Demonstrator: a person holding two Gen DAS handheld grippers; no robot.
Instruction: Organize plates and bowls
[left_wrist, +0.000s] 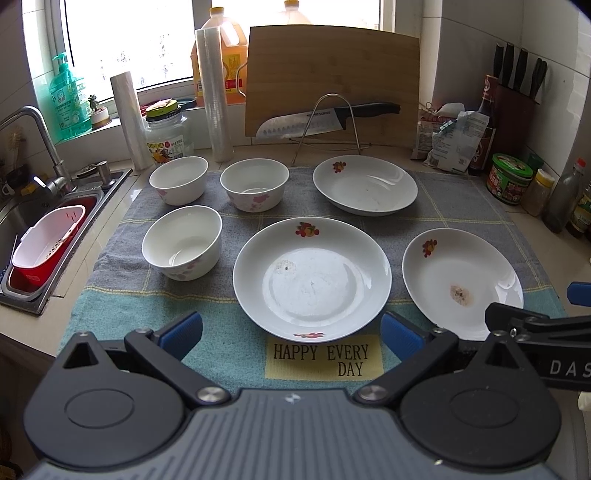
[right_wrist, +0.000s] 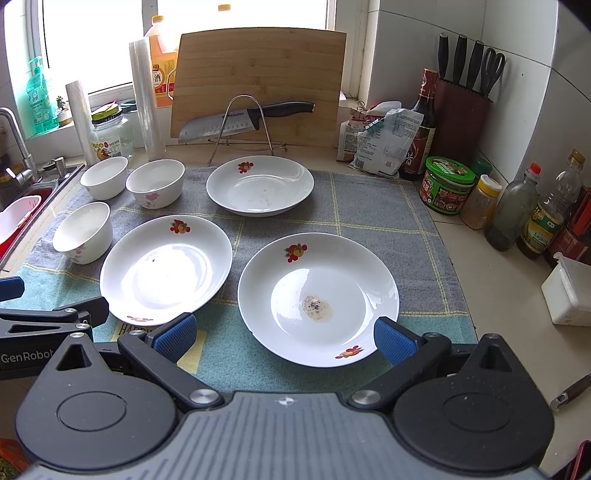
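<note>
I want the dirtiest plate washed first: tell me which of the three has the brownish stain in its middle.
The near right plate, just ahead of the right gripper; the other two plates show only faint marks.

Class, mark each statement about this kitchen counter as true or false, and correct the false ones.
1. Three bowls stand on the towel. True.
2. The plates are stacked in one pile. False: the three plates lie apart, side by side.
3. The left claw is shut on a bowl. False: it is open and holds nothing.
4. A knife rests on a wire rack before the cutting board. True.
5. The right claw is open near the stained plate. True.
</note>
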